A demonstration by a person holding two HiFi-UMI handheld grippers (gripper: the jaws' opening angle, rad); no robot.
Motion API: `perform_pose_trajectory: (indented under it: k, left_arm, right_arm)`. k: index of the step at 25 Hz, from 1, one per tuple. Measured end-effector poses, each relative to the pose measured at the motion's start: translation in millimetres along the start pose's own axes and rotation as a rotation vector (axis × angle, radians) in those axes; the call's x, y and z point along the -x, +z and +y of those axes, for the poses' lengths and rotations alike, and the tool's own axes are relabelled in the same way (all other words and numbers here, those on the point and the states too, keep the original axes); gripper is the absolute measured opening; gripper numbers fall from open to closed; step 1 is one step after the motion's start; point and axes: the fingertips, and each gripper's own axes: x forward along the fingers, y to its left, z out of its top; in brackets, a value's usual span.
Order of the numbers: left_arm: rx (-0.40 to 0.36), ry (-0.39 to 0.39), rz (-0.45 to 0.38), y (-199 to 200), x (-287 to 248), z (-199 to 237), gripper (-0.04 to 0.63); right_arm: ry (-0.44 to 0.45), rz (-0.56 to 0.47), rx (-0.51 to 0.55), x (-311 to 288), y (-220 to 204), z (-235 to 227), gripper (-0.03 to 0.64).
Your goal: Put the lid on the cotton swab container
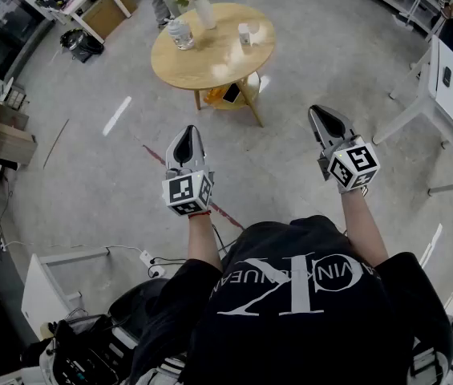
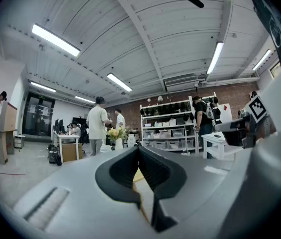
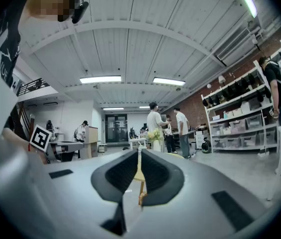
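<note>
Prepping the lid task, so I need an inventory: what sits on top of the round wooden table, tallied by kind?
White vase of yellow flowers: 1
Clear round container: 1
Small white object: 1
Total: 3

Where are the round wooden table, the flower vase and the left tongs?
round wooden table (image 1: pixel 207 56): head view, bare part of its top.
flower vase (image 1: pixel 204 13): head view, white body.
left tongs (image 1: pixel 187 131): head view, closed tips.

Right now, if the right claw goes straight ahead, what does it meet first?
The right claw probably meets the round wooden table; nothing nearer shows, though depth is unclear.
</note>
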Motion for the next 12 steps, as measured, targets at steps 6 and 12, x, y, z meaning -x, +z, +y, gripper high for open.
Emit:
perform_pose_trajectory:
  k: [6,12]
  left_arm:
    - [-0.001,0.002,0.003,-13.7,1.7,13.9,0.012]
    - [0.031,0.008,0.013,-19.3,9.3,30.6,0.012]
  right_arm:
    - [-0.018,-0.005,-0.005,-12.0,-2.0,2.0,0.029]
    - [-0.014,0.009,-0.01,-22.0,-10.4,17.3,0.029]
